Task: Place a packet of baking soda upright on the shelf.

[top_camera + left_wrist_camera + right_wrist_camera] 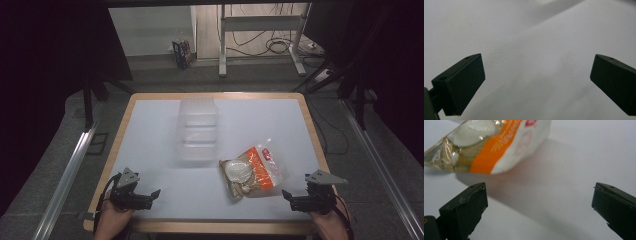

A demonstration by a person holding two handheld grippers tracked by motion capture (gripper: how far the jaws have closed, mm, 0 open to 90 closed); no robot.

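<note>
A clear and orange snack bag [252,171] with pale round pieces inside lies on the white table [150,135], right of centre. A clear plastic container [198,129] stands upright behind it, near the table's middle. My left gripper [150,196] rests low at the front left corner, open, with bare table between its jaws [537,75]. My right gripper [289,197] sits at the front right, open, its jaws pointing toward the bag. In the right gripper view the bag [489,145] lies just beyond the gripper [539,200], apart from it.
The table has a wooden rim [210,95]. Metal rails [70,170] run along both sides below it. Beyond the far edge are desk legs [222,45], cables and a small box [183,52] on the floor.
</note>
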